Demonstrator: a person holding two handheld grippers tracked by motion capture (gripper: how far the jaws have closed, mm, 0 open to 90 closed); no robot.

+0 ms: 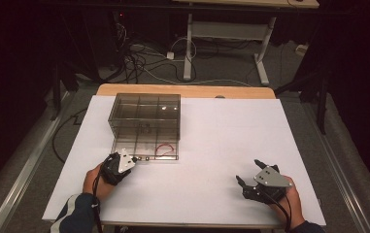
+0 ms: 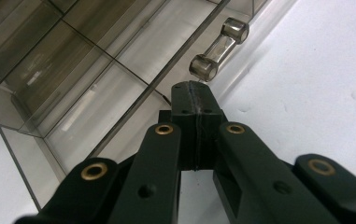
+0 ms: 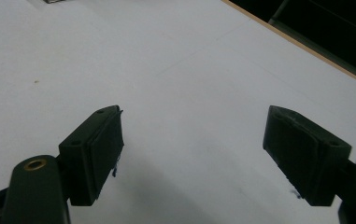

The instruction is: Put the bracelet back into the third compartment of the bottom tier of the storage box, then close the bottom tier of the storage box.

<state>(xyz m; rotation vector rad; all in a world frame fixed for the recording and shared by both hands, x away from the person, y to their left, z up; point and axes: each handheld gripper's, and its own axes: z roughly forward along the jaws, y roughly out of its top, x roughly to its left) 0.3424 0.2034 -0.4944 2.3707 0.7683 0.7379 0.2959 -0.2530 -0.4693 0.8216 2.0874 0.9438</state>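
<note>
Overhead | white tabletop point(image 1: 211, 145) (wooden rim) | grey floor point(image 1: 231, 63), tangled cables point(image 1: 139, 63)

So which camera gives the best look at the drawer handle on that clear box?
The left gripper view: the clear handle sits close and sharp, just beyond the shut left tool, both end posts plain. In the high view it is a tiny glint at the drawer front. The right gripper view faces bare white table.

Dim room, dark at every edge — light falls from overhead onto the white table top point(image 1: 211, 141), which shows evenly lit. Glare streaks the clear drawer box point(image 1: 144, 116); close-up gripper jaws look soft.
</note>
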